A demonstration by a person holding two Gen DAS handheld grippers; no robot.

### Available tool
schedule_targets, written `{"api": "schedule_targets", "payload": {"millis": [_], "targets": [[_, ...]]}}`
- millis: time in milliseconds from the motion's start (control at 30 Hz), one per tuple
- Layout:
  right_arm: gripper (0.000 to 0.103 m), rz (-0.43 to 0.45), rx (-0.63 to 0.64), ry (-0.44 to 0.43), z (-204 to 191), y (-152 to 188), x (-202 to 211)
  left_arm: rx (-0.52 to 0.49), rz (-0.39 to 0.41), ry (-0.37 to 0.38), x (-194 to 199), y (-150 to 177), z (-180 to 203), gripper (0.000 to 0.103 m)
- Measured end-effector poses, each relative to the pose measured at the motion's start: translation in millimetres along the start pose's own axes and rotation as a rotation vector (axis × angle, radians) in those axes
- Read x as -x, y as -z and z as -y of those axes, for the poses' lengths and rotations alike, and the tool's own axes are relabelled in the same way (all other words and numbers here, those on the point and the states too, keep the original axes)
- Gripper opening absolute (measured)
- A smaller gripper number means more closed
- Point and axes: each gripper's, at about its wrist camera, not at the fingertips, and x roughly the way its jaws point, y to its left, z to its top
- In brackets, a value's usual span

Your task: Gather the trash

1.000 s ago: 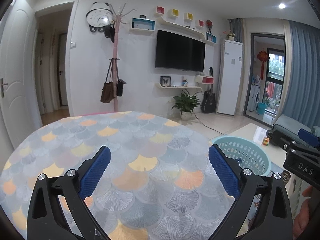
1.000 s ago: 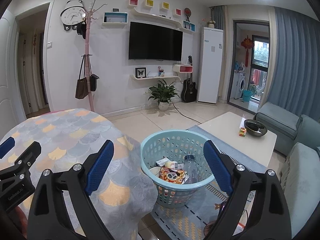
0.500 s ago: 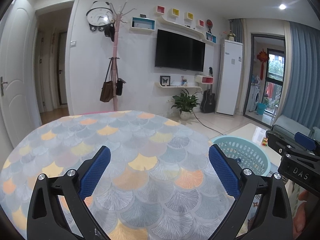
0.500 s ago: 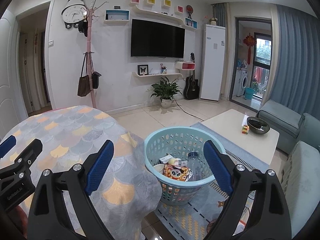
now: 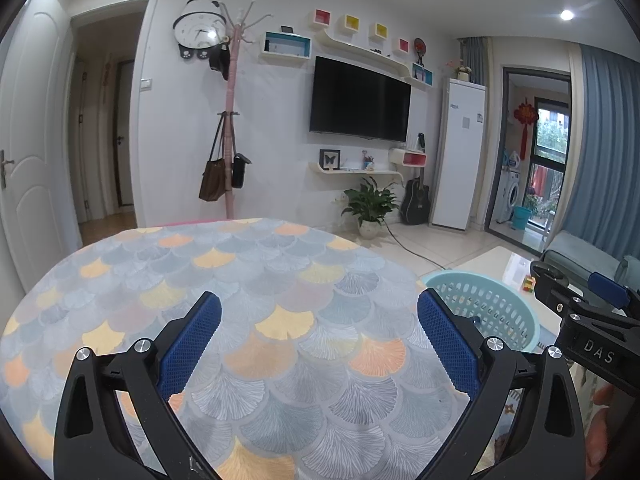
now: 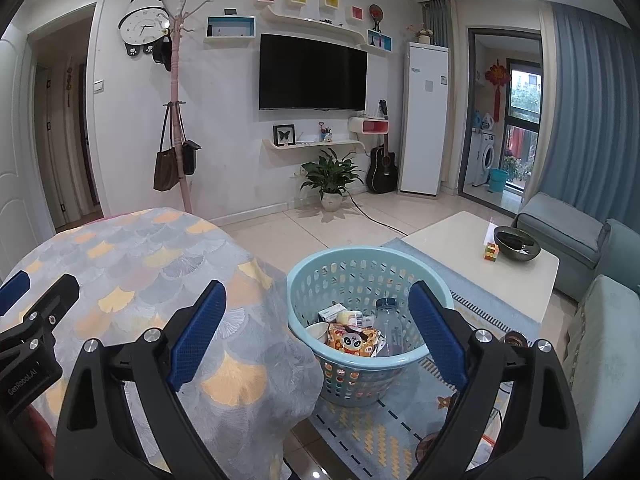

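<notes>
A light blue laundry basket [image 6: 362,276] stands on the floor beside the round table. Inside it lie a clear plastic bottle [image 6: 387,326], a panda snack wrapper [image 6: 352,340], a paper cup [image 6: 317,331] and a small carton. My right gripper [image 6: 318,320] hovers open above the table edge and the basket, holding nothing. My left gripper [image 5: 319,326] hangs open over the table's fan-pattern cloth [image 5: 248,280], with nothing between its pads. The basket's rim [image 5: 480,294] shows at the right in the left wrist view. No loose trash shows on the cloth.
A white coffee table [image 6: 480,256] with a dark bowl [image 6: 516,243] and a coloured cube stands right of the basket. Blue sofa seats [image 6: 600,320] line the right. A patterned rug [image 6: 384,432] lies under the basket. A coat rack [image 5: 229,120] stands behind the table.
Both views have shifted slightly; the basket now sits further right and nearer in the right wrist view. Both grippers stay open and empty.
</notes>
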Motion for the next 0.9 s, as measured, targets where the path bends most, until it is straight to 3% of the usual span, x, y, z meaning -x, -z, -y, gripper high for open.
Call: {"api": "schedule_targets", "payload": {"millis": [900], "targets": [[0.091,-0.009,-0.012,-0.004,1.4,1.9,-1.5,0.006,-0.003,0.001,1.3,0.6,0.6,0.095]]}}
